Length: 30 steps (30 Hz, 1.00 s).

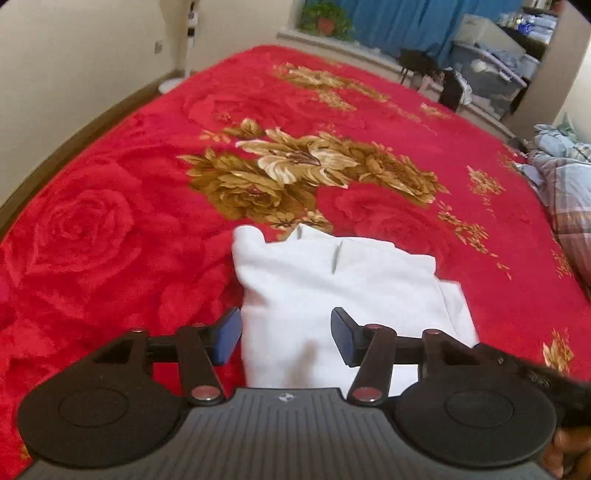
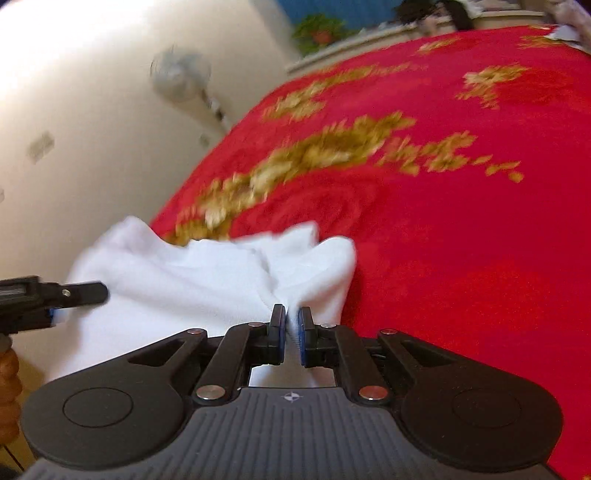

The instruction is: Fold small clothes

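A small white garment (image 1: pixel 332 280) lies crumpled on a red blanket with gold flowers (image 1: pixel 110 221). My left gripper (image 1: pixel 286 334) is open just above the garment's near edge. Its blue pads (image 1: pixel 229 334) stand apart, and the cloth shows between them without being pressed. In the right wrist view my right gripper (image 2: pixel 291 325) is shut on a fold of the white garment (image 2: pixel 184 280), which bunches up ahead of the fingers. The left gripper (image 2: pixel 55 299) shows at that view's left edge, over the garment's other side. This view is blurred.
The red blanket (image 2: pixel 461 258) covers a wide bed. Plaid bedding (image 1: pixel 565 192) is heaped at the bed's right edge. A standing fan (image 1: pixel 188 37), a potted plant (image 1: pixel 325 18) and storage boxes (image 1: pixel 487 74) line the far wall. A hand (image 1: pixel 565 454) holds the left gripper.
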{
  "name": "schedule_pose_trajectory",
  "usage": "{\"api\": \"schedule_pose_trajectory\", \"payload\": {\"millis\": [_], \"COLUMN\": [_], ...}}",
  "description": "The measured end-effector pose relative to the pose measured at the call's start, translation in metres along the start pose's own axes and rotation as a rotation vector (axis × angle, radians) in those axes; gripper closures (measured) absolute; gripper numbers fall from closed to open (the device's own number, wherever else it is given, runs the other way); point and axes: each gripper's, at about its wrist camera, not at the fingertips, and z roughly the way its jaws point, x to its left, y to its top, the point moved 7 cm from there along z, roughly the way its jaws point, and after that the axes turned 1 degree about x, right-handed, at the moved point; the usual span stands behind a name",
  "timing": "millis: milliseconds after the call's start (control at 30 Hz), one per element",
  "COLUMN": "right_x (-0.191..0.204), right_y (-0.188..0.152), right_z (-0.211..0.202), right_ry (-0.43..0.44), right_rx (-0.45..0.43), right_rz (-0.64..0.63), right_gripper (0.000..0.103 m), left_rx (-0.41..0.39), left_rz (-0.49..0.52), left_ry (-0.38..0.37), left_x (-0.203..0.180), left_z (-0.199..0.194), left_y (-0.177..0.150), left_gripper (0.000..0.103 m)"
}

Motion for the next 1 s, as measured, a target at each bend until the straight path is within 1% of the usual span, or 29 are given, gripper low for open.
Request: {"api": "schedule_pose_trajectory", "payload": {"millis": [33,67,133,167,200,233,267,300,333,367,400,433,467,500,533,567,600,633,667,700,767,800,833,867,933,1000], "right_x": [0.000,-0.003,-0.013,-0.020,-0.026,-0.029,-0.028,-0.027,-0.020,-0.012,-0.005,0.005,0.015,0.026,0.035,0.041,0.046,0.045,0.039,0.032,0.025,0.023,0.022,0.019,0.012,0.009], "right_y": [-0.003,-0.004,-0.004,-0.003,-0.003,-0.002,0.001,0.001,0.003,0.005,0.006,0.006,0.004,0.001,-0.006,-0.016,-0.025,-0.034,-0.049,-0.059,-0.063,-0.061,-0.059,-0.058,-0.053,-0.045], "right_z": [0.002,0.005,0.010,0.011,0.010,0.008,0.005,0.000,-0.007,-0.015,-0.019,-0.026,-0.032,-0.037,-0.041,-0.041,-0.037,-0.030,-0.019,-0.015,-0.022,-0.029,-0.035,-0.045,-0.062,-0.091], "right_ry": [-0.032,-0.075,-0.100,-0.116,-0.127,-0.131,-0.126,-0.114,-0.092,-0.065,-0.041,-0.014,0.005,0.025,0.054,0.084,0.094,0.071,-0.011,-0.069,-0.074,-0.115,-0.155,-0.201,-0.273,-0.297], "right_rx": [0.009,0.013,0.029,0.037,0.037,0.028,0.013,-0.004,-0.030,-0.054,-0.071,-0.093,-0.115,-0.127,-0.122,-0.095,-0.052,-0.008,0.052,0.075,0.069,0.078,0.076,0.064,0.061,0.013], "right_rz": [-0.004,-0.014,0.005,0.030,0.047,0.062,0.065,0.059,0.043,0.021,-0.006,-0.046,-0.093,-0.147,-0.195,-0.233,-0.265,-0.295,-0.347,-0.378,-0.350,-0.345,-0.359,-0.385,-0.391,-0.335], "right_gripper": [0.103,0.103,0.103,0.103,0.103,0.102,0.101,0.099,0.099,0.099,0.099,0.096,0.088,0.083,0.078,0.078,0.078,0.078,0.077,0.076,0.075,0.074,0.074,0.074,0.073,0.073], "left_rx": [-0.001,-0.002,-0.001,0.016,0.048,0.095,0.120,0.114,0.101,0.090,0.071,0.059,0.054,0.054,0.064,0.087,0.102,0.101,0.091,0.081,0.058,0.047,0.028,0.002,-0.095,-0.182], "left_rz": [0.011,0.026,0.053,0.065,0.079,0.109,0.161,0.206,0.226,0.220,0.206,0.195,0.186,0.183,0.188,0.205,0.234,0.271,0.300,0.303,0.251,0.223,0.204,0.198,0.210,0.228], "left_ry": [-0.027,-0.057,-0.104,-0.123,-0.126,-0.114,-0.073,-0.040,-0.033,-0.043,-0.071,-0.094,-0.109,-0.120,-0.119,-0.103,-0.083,-0.070,-0.063,-0.059,-0.077,-0.085,-0.083,-0.073,-0.039,-0.010], "left_x": [0.000,-0.003,-0.013,-0.017,-0.030,-0.034,-0.036,-0.037,-0.040,-0.042,-0.043,-0.043,-0.043,-0.044,-0.044,-0.043,-0.042,-0.044,-0.046,-0.046,-0.042,-0.040,-0.039,-0.039,-0.043,-0.049], "left_z": [-0.005,-0.010,-0.014,-0.011,-0.003,0.009,0.017,0.020,0.018,0.015,0.008,0.003,-0.001,-0.004,-0.003,0.000,0.002,0.005,0.002,0.000,-0.015,-0.022,-0.032,-0.043,-0.075,-0.107], "left_y": [-0.005,-0.011,-0.022,-0.030,-0.038,-0.048,-0.055,-0.059,-0.058,-0.056,-0.054,-0.053,-0.053,-0.055,-0.057,-0.062,-0.067,-0.072,-0.073,-0.073,-0.072,-0.071,-0.069,-0.067,-0.062,-0.061], "left_gripper": [0.045,0.045,0.045,0.044,0.044,0.044,0.044,0.044,0.044,0.044,0.044,0.044,0.045,0.045,0.045,0.045,0.045,0.045,0.044,0.044,0.041,0.041,0.036,0.027,0.019,0.019]}}
